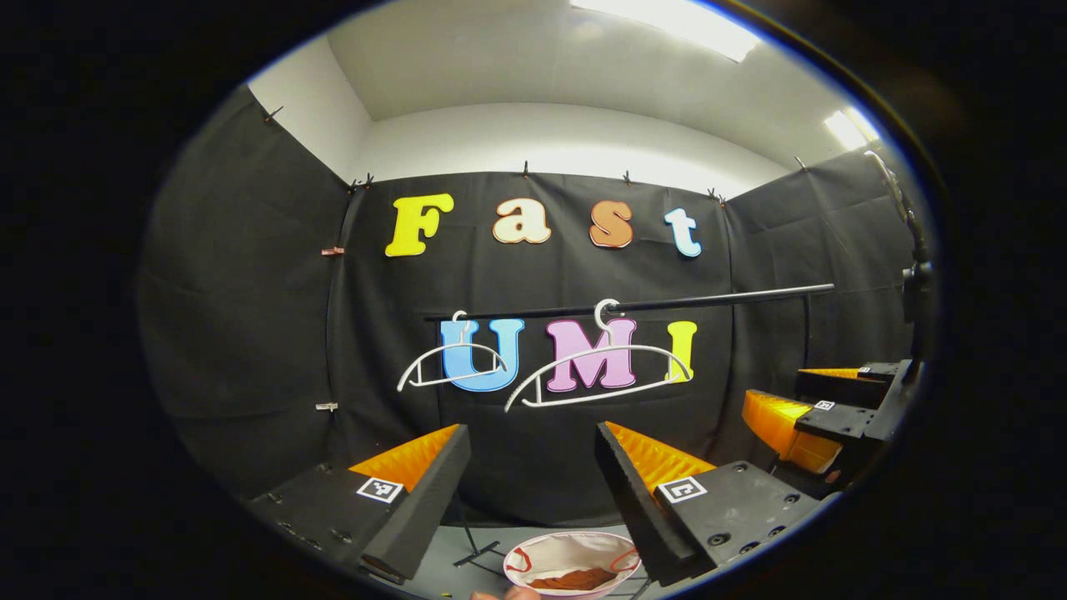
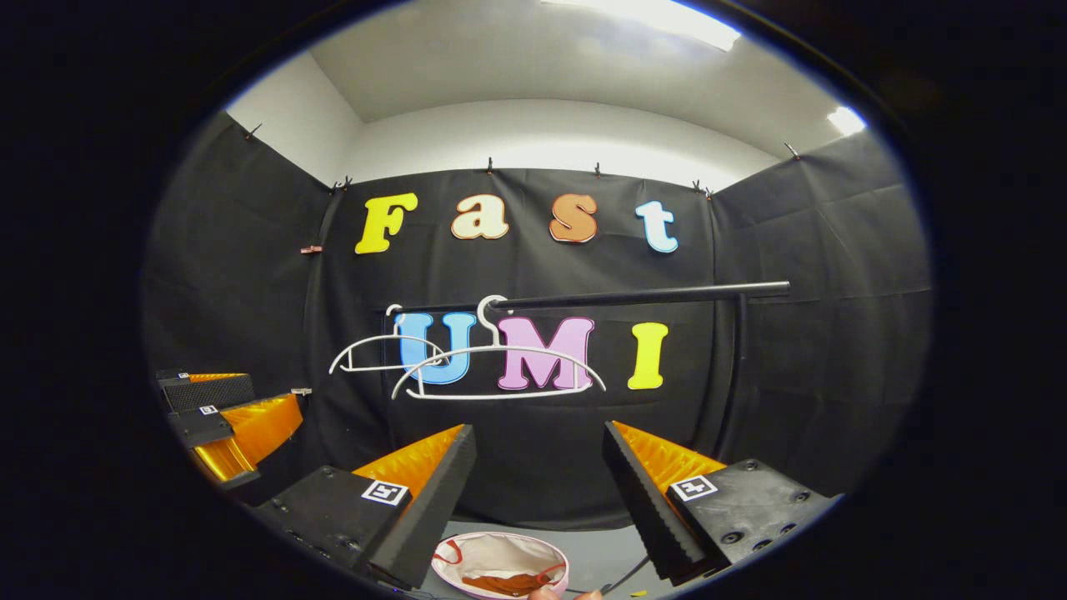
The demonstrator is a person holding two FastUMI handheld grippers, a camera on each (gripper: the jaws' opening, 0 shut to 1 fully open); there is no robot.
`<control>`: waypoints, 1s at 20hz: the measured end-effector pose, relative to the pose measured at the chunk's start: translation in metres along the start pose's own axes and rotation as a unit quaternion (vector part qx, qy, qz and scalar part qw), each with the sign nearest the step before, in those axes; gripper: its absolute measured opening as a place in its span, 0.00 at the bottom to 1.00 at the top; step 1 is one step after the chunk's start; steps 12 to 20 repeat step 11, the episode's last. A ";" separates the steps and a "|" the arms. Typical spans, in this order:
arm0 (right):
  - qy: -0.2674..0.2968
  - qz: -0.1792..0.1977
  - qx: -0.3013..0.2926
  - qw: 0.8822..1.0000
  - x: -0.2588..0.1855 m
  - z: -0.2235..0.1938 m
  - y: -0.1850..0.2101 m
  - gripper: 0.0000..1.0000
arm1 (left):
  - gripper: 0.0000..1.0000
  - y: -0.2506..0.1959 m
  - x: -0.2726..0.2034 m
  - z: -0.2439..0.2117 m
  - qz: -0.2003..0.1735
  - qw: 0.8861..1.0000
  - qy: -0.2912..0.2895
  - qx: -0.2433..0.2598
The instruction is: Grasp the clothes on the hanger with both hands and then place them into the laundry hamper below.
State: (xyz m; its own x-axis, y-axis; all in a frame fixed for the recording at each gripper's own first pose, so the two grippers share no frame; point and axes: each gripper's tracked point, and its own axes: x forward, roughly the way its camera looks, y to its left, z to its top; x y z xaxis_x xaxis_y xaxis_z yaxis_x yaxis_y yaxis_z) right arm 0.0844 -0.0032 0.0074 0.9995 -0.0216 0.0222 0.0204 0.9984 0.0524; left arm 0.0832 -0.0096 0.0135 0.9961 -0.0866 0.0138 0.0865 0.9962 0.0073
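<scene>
Both hangers point(image 1: 596, 375) bare on rail point(image 1: 650, 304); clothes point(image 1: 571, 579) already down in hamper point(image 1: 533, 554), near and low. Left tool point(image 1: 533, 475) wide, empty; right tool point(image 2: 540, 475) wide, empty. Placing step seemingly done; next, only drawing back clear.
</scene>
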 end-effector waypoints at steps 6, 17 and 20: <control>-0.001 -0.002 -0.006 1.000 -0.001 -0.001 -0.002 0.98 | 0.95 -0.001 -0.006 -0.004 -0.002 1.000 0.005 -0.002; 0.003 -0.005 -0.004 1.000 0.003 -0.007 -0.005 0.98 | 0.95 -0.002 -0.002 -0.007 -0.001 1.000 0.009 -0.009; 0.003 -0.005 -0.004 1.000 0.003 -0.007 -0.005 0.98 | 0.95 -0.002 -0.002 -0.007 -0.001 1.000 0.009 -0.009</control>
